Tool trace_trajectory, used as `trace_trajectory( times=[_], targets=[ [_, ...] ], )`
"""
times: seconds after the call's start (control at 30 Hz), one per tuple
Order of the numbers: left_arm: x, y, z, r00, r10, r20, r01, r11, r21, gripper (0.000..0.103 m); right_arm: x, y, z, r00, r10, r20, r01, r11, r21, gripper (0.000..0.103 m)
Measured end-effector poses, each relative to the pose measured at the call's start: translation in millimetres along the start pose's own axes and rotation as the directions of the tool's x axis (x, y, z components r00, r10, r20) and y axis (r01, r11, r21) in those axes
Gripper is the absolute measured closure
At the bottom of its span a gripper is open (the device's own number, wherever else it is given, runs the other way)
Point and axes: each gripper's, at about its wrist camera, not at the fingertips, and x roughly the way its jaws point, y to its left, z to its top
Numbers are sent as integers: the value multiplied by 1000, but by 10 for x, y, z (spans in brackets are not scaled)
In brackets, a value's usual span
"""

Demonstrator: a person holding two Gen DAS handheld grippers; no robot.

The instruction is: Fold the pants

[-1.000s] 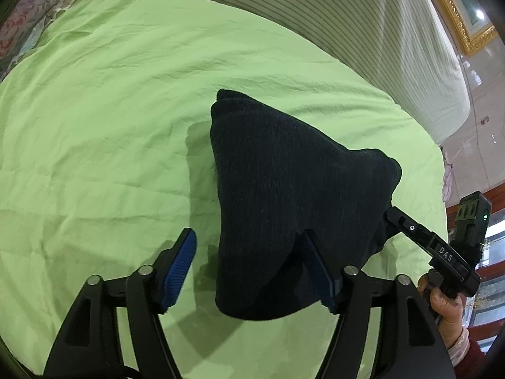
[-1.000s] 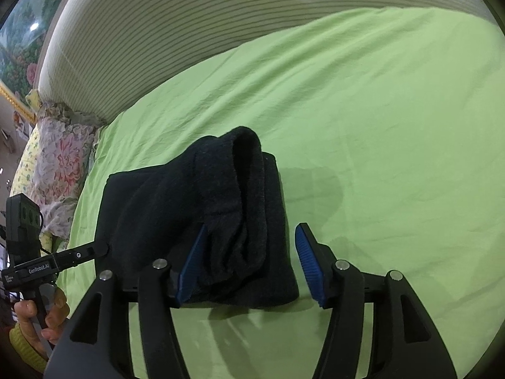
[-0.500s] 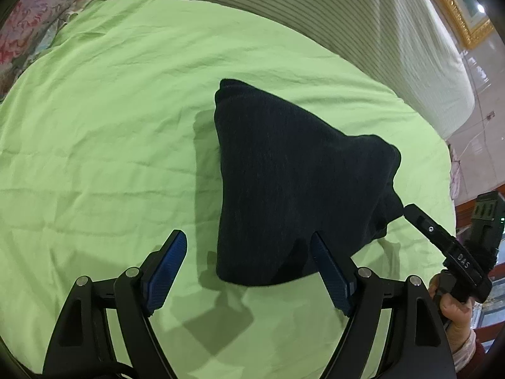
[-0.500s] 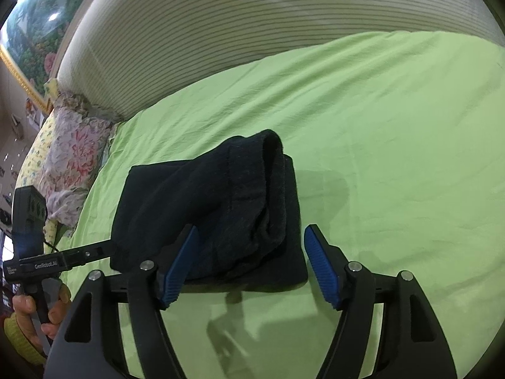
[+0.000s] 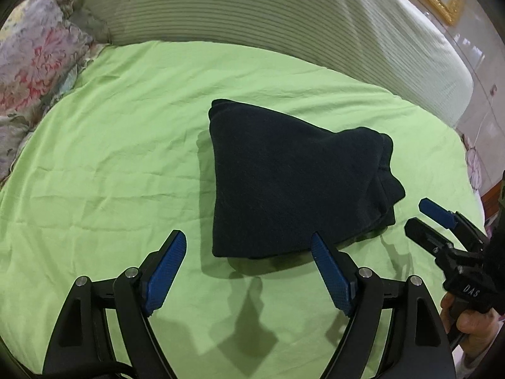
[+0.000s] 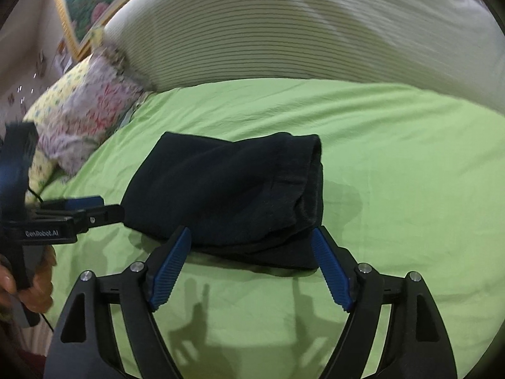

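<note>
Left hand-held gripper (image 5: 247, 249) stood open, empty; my right hand-held gripper (image 6: 251, 244) had just been opening, nothing between pads. Folded black pants (image 5: 293, 183) lay released on green bed sheet (image 5: 110, 158).

The folded pants (image 5: 293, 183) are black — plain, unpatterned. Under them the sheet (image 5: 126, 164) is bright lime green. At the far side lies a cream quilt (image 5: 252, 9) with thin dark stripes; far left, a pillow (image 5: 34, 60) in pink-and-grey florals — blue pads (image 5: 167, 271) on black grippers.
</note>
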Motion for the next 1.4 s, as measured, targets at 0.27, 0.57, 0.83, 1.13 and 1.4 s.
trace_trajectory(
  times=[0.27,0.57,0.83,1.13,1.4],
  targets=[
    [-112,-75,-148,997,18,74,-19,1000,13,17,-32,39,-102,998,-38,52,39,999,-20,19],
    [-77,-72,-223,994,65,84,-66,998,14,13,6,79,-185,998,-36,53,37,999,-22,17],
    [-45,-116,-291,987,118,108,-123,991,42,12,49,97,-218,998,-37,49,37,999,-16,17],
    [-8,-134,-308,983,142,119,-149,987,57,11,92,123,-244,996,-47,81,48,999,-17,15],
    [45,-135,-319,981,154,116,-163,984,68,10,136,96,-267,996,-53,77,54,999,-2,15]
  ],
)
